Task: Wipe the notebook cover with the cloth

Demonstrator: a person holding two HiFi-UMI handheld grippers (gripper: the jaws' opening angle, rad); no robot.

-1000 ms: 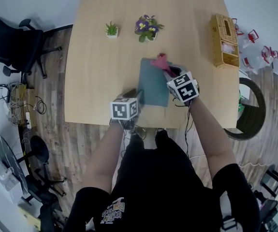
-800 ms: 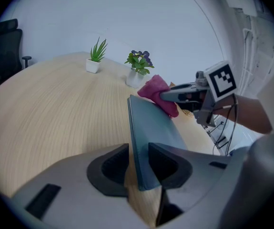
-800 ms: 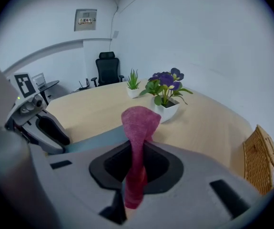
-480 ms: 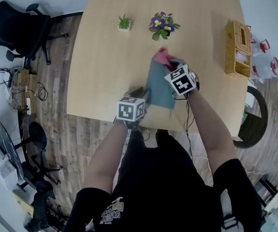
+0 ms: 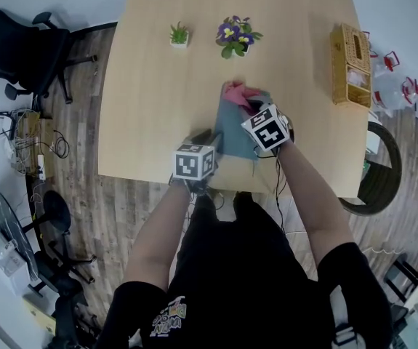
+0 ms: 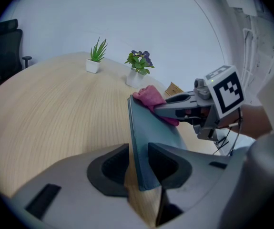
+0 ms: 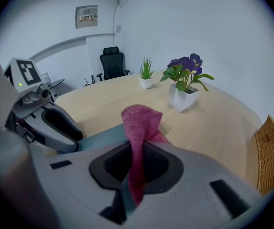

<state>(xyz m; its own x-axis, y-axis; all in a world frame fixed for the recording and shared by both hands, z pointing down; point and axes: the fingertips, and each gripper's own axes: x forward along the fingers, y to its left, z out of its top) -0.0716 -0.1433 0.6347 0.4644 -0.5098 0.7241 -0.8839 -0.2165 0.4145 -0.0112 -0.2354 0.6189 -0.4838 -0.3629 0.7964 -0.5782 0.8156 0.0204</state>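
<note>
My left gripper has its jaws pinched on the near edge of the teal notebook on the counter. My right gripper clamps the pink cloth between its jaws, over the notebook's far end. The cover looks stiff and slippery, so holding it by the edge suits. The cloth is soft, limp and light.

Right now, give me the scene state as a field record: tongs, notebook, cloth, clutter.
left tongs: shut on the notebook's near edge
right tongs: shut on the cloth
notebook: blue-grey, closed, on the table
cloth: pink, bunched, sticks out past the tips
cloth position: on the cover at the notebook's far end
clutter: small green plant and purple flower pot at the far side, wicker basket at the right edge; all apart from the notebook
</note>
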